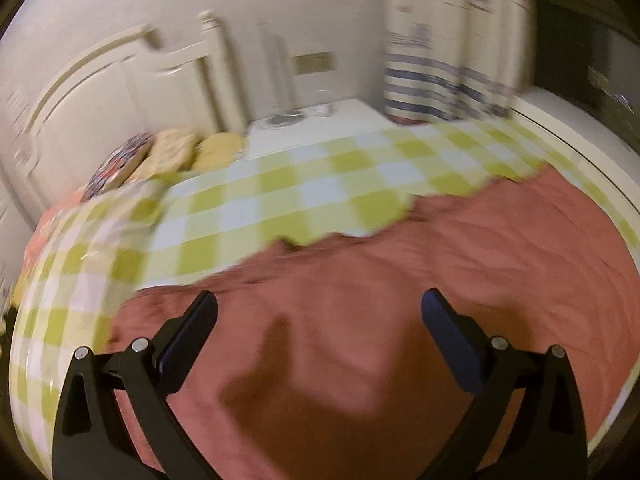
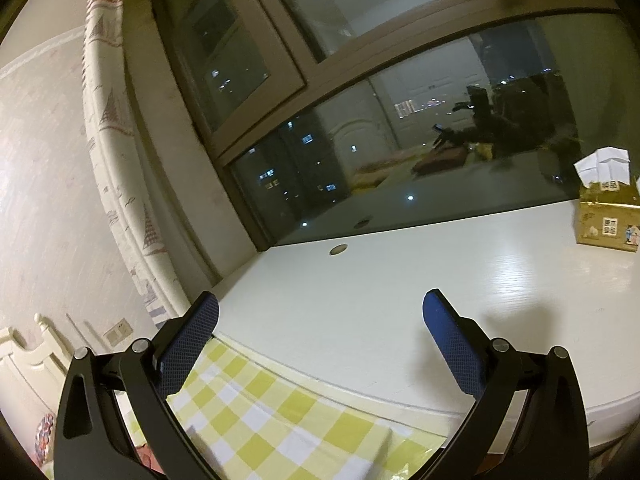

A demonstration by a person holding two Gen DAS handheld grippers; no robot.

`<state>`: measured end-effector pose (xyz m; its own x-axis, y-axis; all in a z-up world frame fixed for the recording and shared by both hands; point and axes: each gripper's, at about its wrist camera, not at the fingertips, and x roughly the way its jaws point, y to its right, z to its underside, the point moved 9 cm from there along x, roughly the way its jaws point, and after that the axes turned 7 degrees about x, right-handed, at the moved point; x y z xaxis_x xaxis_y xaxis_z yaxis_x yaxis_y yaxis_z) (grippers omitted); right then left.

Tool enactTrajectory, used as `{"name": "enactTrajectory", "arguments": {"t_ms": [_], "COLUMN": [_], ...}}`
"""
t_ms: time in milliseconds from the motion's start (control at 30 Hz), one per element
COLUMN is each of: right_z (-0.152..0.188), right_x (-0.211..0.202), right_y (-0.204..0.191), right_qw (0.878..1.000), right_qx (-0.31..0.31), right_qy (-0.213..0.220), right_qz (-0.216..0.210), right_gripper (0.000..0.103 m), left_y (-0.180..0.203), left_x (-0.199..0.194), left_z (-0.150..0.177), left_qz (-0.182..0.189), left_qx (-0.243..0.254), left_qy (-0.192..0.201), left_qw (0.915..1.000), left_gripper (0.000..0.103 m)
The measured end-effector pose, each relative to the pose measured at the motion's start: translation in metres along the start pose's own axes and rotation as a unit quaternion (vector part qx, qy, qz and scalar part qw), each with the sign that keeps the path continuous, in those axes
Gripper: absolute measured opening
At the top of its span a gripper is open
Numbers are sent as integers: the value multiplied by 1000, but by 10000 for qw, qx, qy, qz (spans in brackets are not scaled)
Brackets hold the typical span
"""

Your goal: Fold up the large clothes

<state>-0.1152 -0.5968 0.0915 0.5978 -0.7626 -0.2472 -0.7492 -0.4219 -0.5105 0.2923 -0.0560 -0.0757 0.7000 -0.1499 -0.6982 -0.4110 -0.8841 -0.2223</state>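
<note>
A large salmon-pink garment (image 1: 400, 272) lies spread on a bed covered by a green-and-white checked sheet (image 1: 280, 192). My left gripper (image 1: 320, 308) is open and empty, held above the near part of the pink cloth, apart from it. The left view is blurred by motion. My right gripper (image 2: 320, 308) is open and empty, raised and pointed at the white window ledge (image 2: 400, 300), with the checked sheet (image 2: 280, 420) below it. The pink garment does not show in the right wrist view.
Pillows (image 1: 168, 152) lie by the cream headboard (image 1: 100, 80) at the left. A white bedside surface (image 1: 320, 120) and striped curtain (image 1: 432, 72) stand behind the bed. A tissue box (image 2: 608, 216) sits on the ledge under a dark window (image 2: 400, 140).
</note>
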Motion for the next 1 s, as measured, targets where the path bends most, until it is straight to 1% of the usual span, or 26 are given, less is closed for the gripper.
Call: {"name": "enactTrajectory", "arguments": {"t_ms": [67, 133, 167, 200, 233, 267, 333, 367, 433, 467, 500, 533, 567, 633, 733, 800, 867, 933, 1000], "right_z": [9, 26, 38, 57, 69, 85, 125, 137, 175, 197, 219, 237, 265, 300, 348, 373, 390, 400, 405], "right_x": [1, 5, 8, 10, 11, 11, 3, -1, -19, -27, -35, -40, -47, -51, -53, -51, -49, -40, -22], "right_y": [-10, -32, -45, -63, -72, -82, -99, -102, -102, -99, -97, -94, -90, -89, -103, -115, -133, -147, -165], "right_qw": [9999, 9976, 9940, 9856, 9789, 9696, 9435, 9343, 9037, 8858, 8668, 8527, 8327, 8101, 7816, 7748, 7703, 7809, 7972], "right_qx": [-62, -179, -258, -358, -422, -522, -865, -958, -1163, -1228, -1280, -1312, -1356, -1373, -1184, -1247, -1381, -1512, -1502], "right_qy": [-106, -442, -707, -1117, -1364, -1650, -2251, -2413, -2972, -3324, -3708, -3992, -4400, -4832, -5330, -5498, -5531, -5408, -5219], "right_qz": [-105, -495, -795, -1217, -1461, -1730, -2271, -2444, -2855, -2997, -3081, -3104, -3076, -3024, -3017, -2860, -2858, -2736, -2636], "right_gripper": [98, 98, 98, 98, 98, 98, 98, 98, 98, 98, 98, 98, 98, 98, 98, 98, 98, 99, 99], "left_y": [-26, -53, -62, -69, -72, -75, -77, -75, -73, -73, -73, -73, -74, -75, -73, -71, -71, -70, -70], "left_x": [5, 22, 34, 54, 65, 67, 63, 64, 64, 63, 63, 64, 64, 64, 66, 68, 68, 66, 64], "left_z": [5, 18, 28, 45, 56, 57, 53, 54, 54, 53, 54, 54, 54, 56, 54, 54, 54, 54, 54], "left_qz": [-132, -346, -410, -306, -127, -62, -104, -167, -226, -220, -202, -197, -212, -223, -215, -212, -205, -178, -191], "left_qx": [-237, -436, -520, -692, -874, -958, -955, -871, -790, -801, -822, -829, -816, -812, -817, -824, -829, -855, -884], "left_qy": [-68, -252, -445, -782, -949, -921, -874, -893, -907, -902, -898, -895, -890, -886, -881, -872, -871, -839, -801], "left_qw": [9996, 9981, 9968, 9941, 9916, 9911, 9915, 9920, 9925, 9924, 9924, 9923, 9924, 9925, 9925, 9925, 9925, 9926, 9927], "left_gripper": [101, 101, 101, 101, 101, 101, 101, 101, 101, 101, 101, 101, 101, 101, 101, 101, 101, 101, 101]}}
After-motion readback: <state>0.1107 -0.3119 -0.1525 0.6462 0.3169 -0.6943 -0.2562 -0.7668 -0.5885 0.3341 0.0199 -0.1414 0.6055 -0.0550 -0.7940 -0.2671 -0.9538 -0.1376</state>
